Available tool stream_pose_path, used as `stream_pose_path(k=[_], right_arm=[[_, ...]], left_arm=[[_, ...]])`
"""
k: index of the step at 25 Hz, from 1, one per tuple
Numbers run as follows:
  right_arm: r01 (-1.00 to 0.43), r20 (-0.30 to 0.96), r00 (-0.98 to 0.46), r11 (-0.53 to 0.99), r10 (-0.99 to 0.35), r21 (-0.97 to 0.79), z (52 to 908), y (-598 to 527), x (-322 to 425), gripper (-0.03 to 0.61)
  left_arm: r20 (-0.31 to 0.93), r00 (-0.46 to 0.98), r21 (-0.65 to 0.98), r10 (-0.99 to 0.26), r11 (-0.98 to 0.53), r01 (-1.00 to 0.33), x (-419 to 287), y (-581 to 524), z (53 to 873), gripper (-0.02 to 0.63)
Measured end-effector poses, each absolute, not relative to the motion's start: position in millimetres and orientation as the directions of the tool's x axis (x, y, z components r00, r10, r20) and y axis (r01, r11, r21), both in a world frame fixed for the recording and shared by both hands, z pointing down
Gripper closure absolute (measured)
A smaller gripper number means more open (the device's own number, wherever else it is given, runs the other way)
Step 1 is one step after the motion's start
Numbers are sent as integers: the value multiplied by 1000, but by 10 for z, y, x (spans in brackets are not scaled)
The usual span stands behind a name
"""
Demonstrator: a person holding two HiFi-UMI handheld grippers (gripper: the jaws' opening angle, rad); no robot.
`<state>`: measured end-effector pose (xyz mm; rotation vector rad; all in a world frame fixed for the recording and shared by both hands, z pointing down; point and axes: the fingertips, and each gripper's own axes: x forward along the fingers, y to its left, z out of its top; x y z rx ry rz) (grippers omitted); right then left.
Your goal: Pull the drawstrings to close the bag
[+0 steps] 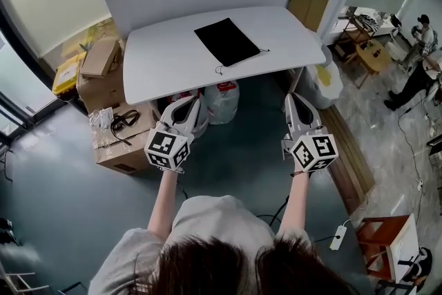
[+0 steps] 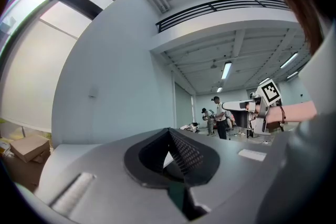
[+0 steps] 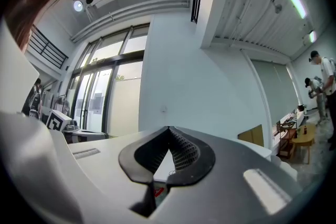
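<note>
A flat black drawstring bag point(image 1: 226, 41) lies on the white table point(image 1: 166, 65), its thin strings point(image 1: 238, 61) trailing toward the near edge. Both grippers hang below the table's front edge, well short of the bag. My left gripper point(image 1: 190, 101) is shut with nothing in it; in the left gripper view its jaws point(image 2: 169, 132) meet at the tips. My right gripper point(image 1: 293, 99) is shut and empty too, jaws point(image 3: 169, 130) pressed together. The bag does not show in either gripper view.
Cardboard boxes point(image 1: 103, 114) stack at the left of the table. White plastic bags point(image 1: 221, 100) sit under it. A wooden stool point(image 1: 376, 55) and people point(image 1: 414, 72) are at the far right. A power strip point(image 1: 338, 237) lies on the floor.
</note>
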<state>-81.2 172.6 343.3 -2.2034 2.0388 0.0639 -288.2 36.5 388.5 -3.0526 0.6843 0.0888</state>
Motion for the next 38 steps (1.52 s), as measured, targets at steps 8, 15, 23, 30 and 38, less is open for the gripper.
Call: stream_pose_path(k=[8,15,23,30,38], right_arm=[[-995,-121,50,-39,-991,-91,3482,1575,-626,566],[-992,-128,41,-26,-991,-120,3515,1330,-461,565],[-991,-125,51,-35,-991,-129,3498,906,-163,566],[-992,-127,70,-56,-989,-117,3461,510,103,566],[-988,-138,74,-53,-988,-148,3493,211,271,565]], left_arm=[[-46,890,4,-453,-891,-454,-2731,284,3898,621],[-38,889,-1,-456,-890,-456,-2570,65,3926,621],[-54,894,24,-444,-896,-443,-2228,-420,3916,621],[-70,905,23,-421,-907,-420,-1891,-880,3890,621],[-45,924,34,-381,-925,-379,-1641,-1184,4019,621]])
